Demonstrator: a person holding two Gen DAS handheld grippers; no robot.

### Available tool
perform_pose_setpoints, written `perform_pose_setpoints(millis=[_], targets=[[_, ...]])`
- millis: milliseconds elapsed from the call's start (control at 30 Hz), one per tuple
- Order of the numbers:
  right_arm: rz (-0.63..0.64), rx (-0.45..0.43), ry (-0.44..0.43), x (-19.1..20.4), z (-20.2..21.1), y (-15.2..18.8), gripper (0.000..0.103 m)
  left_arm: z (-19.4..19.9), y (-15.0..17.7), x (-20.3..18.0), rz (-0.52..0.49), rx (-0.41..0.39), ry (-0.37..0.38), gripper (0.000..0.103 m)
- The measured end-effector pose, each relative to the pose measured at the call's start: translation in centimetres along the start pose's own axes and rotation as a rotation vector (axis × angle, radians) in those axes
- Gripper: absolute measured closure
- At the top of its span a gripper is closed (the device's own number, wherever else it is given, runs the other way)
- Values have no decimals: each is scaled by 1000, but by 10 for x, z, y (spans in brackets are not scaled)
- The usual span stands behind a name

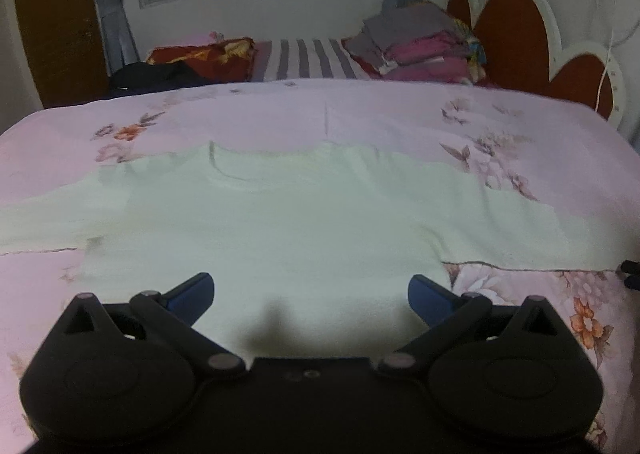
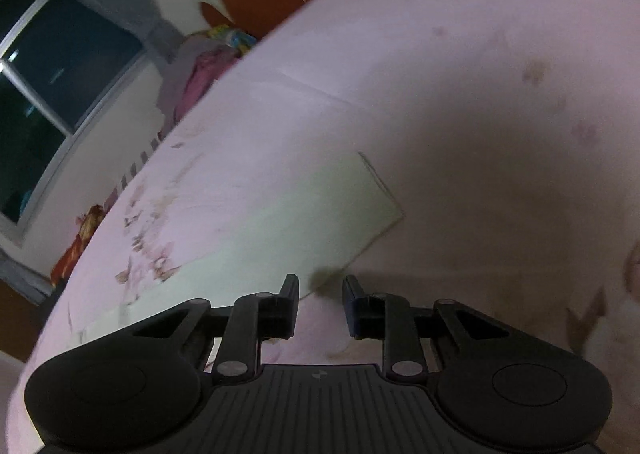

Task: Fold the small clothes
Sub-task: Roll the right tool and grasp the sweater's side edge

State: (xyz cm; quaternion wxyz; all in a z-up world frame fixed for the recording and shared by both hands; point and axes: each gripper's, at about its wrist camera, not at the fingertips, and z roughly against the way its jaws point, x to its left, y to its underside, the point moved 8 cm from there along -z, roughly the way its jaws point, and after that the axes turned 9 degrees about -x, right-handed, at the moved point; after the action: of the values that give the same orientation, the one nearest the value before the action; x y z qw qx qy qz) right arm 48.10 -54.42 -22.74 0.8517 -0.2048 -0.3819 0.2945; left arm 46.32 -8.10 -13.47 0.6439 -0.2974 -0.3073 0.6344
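Left wrist view: the left tool hangs spread wide, empty, over the hem of a pale shirt lying flat on the bed ahead. Right wrist view: the right tool, partly parted and empty, faces the sleeve edge. Light, limp cloth; pinch the edges. No containers visible.

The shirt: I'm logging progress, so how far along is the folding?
Done: the pale shirt lies spread flat on the floral bedspread, neckline away, both sleeves out. A stack of clothes sits at the headboard. In hand: nothing; the left hand-held gripper is wide open over the hem, the right hand-held gripper open by a sleeve edge. Left: every fold.
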Motion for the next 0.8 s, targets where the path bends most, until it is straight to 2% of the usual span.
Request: perform_pose_setpoints(millis=[233, 433, 500, 600, 733, 800], targets=[[-130, -7, -68, -21, -3, -7, 78, -15, -2, -29, -33, 38, 15, 0], [-187, -28, -86, -32, 0, -21, 78, -11, -10, -30, -24, 23, 14, 0], [-143, -51, -46, -33, 5, -23, 79, -9, -12, -19, -20, 16, -16, 0], [-49, -53, -6, -31, 3, -24, 98, -9, -10, 2, 9, 33, -34, 0], [44, -58, 36, -20, 6, -26, 100, -3, -6, 35, 38, 34, -57, 0], [107, -92, 9, 3, 19, -21, 100, 0, -2, 56, 55, 30, -65, 0]])
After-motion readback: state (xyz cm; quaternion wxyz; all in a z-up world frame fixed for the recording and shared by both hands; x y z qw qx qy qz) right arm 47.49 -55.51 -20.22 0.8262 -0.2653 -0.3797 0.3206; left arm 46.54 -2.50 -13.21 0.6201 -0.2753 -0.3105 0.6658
